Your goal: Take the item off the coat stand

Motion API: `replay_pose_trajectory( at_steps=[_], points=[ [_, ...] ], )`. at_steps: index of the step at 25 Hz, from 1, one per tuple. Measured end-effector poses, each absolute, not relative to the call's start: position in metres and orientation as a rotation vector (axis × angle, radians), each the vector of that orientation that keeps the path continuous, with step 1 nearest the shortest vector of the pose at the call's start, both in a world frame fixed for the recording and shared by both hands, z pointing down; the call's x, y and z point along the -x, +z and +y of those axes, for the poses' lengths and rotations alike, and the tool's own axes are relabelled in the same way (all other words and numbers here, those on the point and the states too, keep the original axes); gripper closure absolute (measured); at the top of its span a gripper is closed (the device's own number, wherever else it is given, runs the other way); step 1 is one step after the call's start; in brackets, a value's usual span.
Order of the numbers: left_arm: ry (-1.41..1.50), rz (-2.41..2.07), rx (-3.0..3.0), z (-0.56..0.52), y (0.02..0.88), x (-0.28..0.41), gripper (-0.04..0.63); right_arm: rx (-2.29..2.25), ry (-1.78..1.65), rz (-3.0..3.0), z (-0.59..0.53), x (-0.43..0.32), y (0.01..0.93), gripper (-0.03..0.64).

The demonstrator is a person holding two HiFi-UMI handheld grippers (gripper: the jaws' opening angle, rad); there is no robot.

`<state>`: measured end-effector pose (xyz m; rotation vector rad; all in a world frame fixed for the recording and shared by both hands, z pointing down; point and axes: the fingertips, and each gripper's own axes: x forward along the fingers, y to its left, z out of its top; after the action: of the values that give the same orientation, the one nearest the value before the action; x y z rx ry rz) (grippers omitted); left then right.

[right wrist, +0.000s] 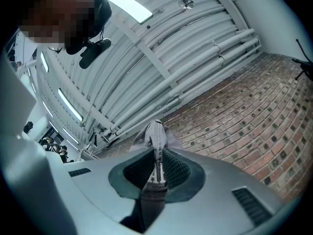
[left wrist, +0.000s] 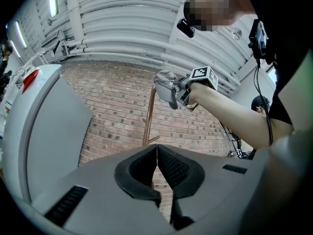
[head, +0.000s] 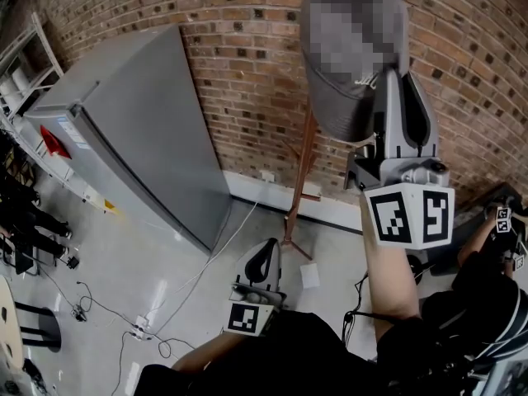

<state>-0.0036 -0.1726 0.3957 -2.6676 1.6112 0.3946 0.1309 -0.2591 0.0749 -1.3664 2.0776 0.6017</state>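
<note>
Sitting pinched between the right gripper's (right wrist: 157, 153) jaws is the grey cap (right wrist: 154, 132).

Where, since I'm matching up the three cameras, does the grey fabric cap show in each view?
Head view: the grey fabric cap is at the top, right of centre.
Left gripper view: it is just above the picture's centre, against the wall.
Right gripper view: it is at centre, pinched in the right gripper.
Shared landmark: the red brick wall behind it.

Coat stand (head: 302, 172) top behind cap (head: 338, 106)
</note>
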Motion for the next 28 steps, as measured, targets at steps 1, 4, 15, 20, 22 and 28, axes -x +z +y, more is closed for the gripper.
replay_pose_trajectory(
  at_steps=[1,4,15,20,22,28],
  points=[
    [0.393,1.608,2.668,-0.172,0.396,0.003,0.578,1.366,0.598,2.081,-0.258,-0.131,0.077,0.560],
    [0.392,1.600,2.673,-0.171,0.395,0.000,0.578,1.379,0.609,2.090,-0.256,-0.132,0.083,0.560],
    [0.368,1.550,2.733,-0.162,0.406,-0.019,0.578,1.385,0.587,2.091,-0.241,-0.134,0.103,0.560],
    [0.371,1.524,2.746,-0.159,0.405,-0.020,0.578,1.413,0.575,2.092,-0.236,-0.135,0.112,0.560],
    [0.370,1.517,2.754,-0.158,0.405,-0.020,0.578,1.423,0.565,2.088,-0.234,-0.137,0.114,0.560],
    [0.417,1.444,2.752,-0.155,0.394,-0.030,0.578,1.461,0.584,2.090,-0.227,-0.141,0.120,0.560]
  ],
)
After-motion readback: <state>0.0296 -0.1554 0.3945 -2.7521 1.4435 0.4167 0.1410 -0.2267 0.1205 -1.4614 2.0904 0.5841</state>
